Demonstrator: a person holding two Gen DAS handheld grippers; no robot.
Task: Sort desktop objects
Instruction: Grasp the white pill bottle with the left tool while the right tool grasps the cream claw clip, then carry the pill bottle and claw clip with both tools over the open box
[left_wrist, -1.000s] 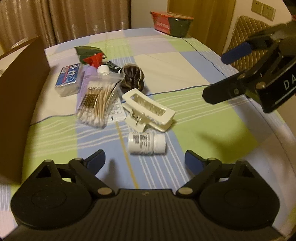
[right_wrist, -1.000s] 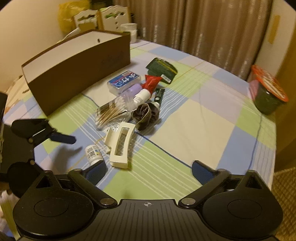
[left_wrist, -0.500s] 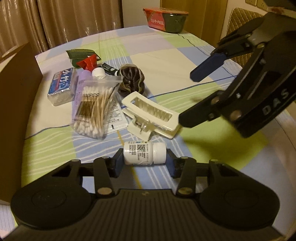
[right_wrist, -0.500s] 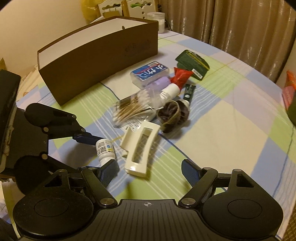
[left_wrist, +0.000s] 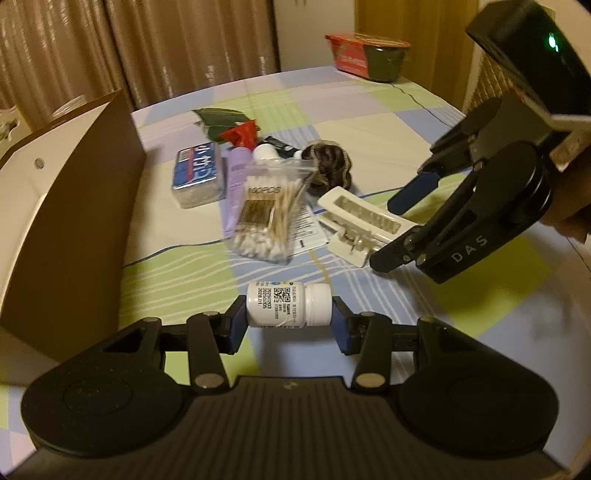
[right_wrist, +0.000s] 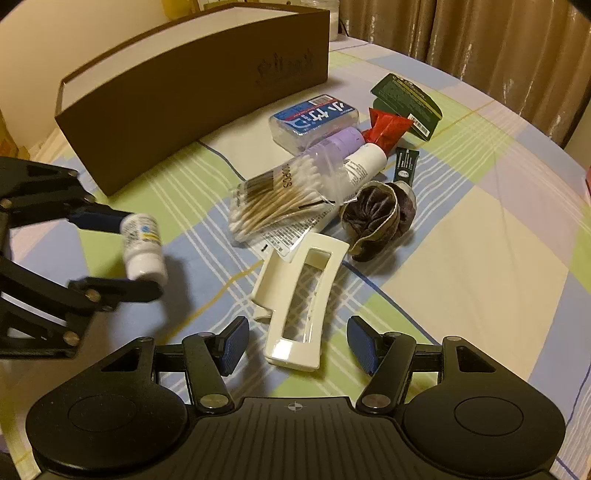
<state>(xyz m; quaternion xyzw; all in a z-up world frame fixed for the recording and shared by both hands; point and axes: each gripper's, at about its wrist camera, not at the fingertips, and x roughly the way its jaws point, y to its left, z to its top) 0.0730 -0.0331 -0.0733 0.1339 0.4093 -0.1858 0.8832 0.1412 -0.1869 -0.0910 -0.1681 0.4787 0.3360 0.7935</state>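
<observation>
White plastic is showing between the blue pads of the left gripper (left_wrist: 288, 325), which is clamping a small pill bottle (left_wrist: 288, 304) end to end, base against one pad and cap against the other. The right wrist view is showing that bottle (right_wrist: 142, 245) hanging clear of the checked tablecloth (right_wrist: 480, 236), its shadow falling on the cloth below.

Alongside, the right gripper (right_wrist: 295, 345) is pointing steeply down over a cream hair claw clip (right_wrist: 299, 299); its jaws are closing with the near end of the clip lying between them, and the pads are standing apart from its sides on both flanks. In the left wrist view the clip (left_wrist: 364, 227) is lying flat on the cloth under the right gripper's fingers.

Behind the clip, a loose pile is crowding the cloth: a clear bag of cotton swabs (right_wrist: 280, 195), a dark scrunchie (right_wrist: 376, 218), a lilac tube (right_wrist: 332, 146), a blue tissue pack (right_wrist: 314, 118), a red wrapper (right_wrist: 388, 125) and a green packet (right_wrist: 406, 98). A brown storage box (right_wrist: 192, 85) is standing along the far left edge, near the pile.
</observation>
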